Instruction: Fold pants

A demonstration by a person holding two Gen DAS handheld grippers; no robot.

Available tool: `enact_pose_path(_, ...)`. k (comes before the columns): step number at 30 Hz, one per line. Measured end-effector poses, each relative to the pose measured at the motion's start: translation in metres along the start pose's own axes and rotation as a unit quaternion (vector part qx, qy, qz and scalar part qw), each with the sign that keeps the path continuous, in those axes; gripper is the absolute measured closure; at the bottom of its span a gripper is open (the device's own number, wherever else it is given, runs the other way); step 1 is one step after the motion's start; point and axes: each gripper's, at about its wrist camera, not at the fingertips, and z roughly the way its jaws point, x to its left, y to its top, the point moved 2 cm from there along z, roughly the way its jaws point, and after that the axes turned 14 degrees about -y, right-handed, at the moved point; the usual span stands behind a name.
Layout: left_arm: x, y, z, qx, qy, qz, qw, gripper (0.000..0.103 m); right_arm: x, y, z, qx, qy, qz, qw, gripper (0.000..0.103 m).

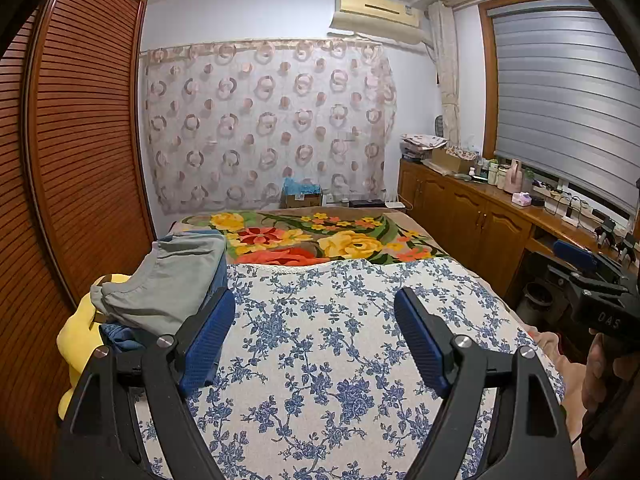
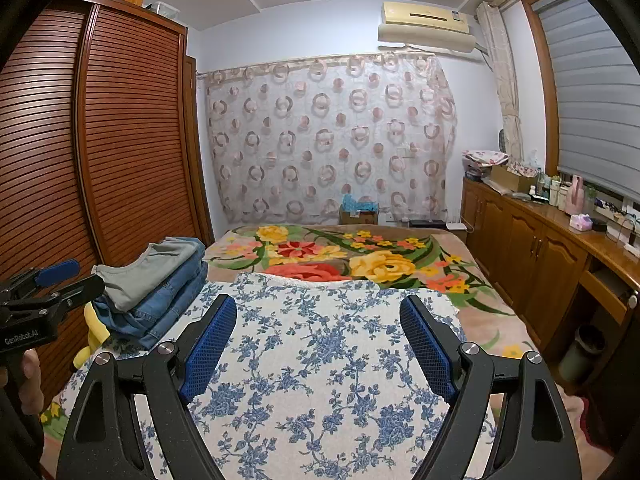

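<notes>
A stack of folded clothes lies at the bed's left edge: grey pants [image 1: 168,284] [image 2: 140,272] on top, blue denim [image 2: 168,304] beneath, and something yellow [image 1: 78,340] under that. My left gripper [image 1: 316,328] hovers open over the white cloth with blue flowers [image 1: 340,340], nothing between its blue pads. My right gripper [image 2: 316,328] hangs open over the same cloth [image 2: 320,360], likewise empty. Each gripper shows at the side of the other's view: the right one [image 1: 592,280] and the left one [image 2: 48,284], each in a person's hand.
A flowered blanket [image 1: 320,240] covers the far half of the bed. A louvred wooden wardrobe [image 1: 80,140] stands close on the left. Wooden cabinets [image 2: 532,248] with clutter on top run along the right under the window. A patterned curtain [image 2: 332,136] hangs behind.
</notes>
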Motion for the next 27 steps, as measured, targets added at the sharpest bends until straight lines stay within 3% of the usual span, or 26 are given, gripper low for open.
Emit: enact_pose_path(27, -0.0006, -0.0021, -0.0004, -0.001, 0.001, 0.001, 1.0, 0.021, 0.0023, -0.0022, 0.0011, 0.001, 0.001, 0.001, 1.0, 0.018)
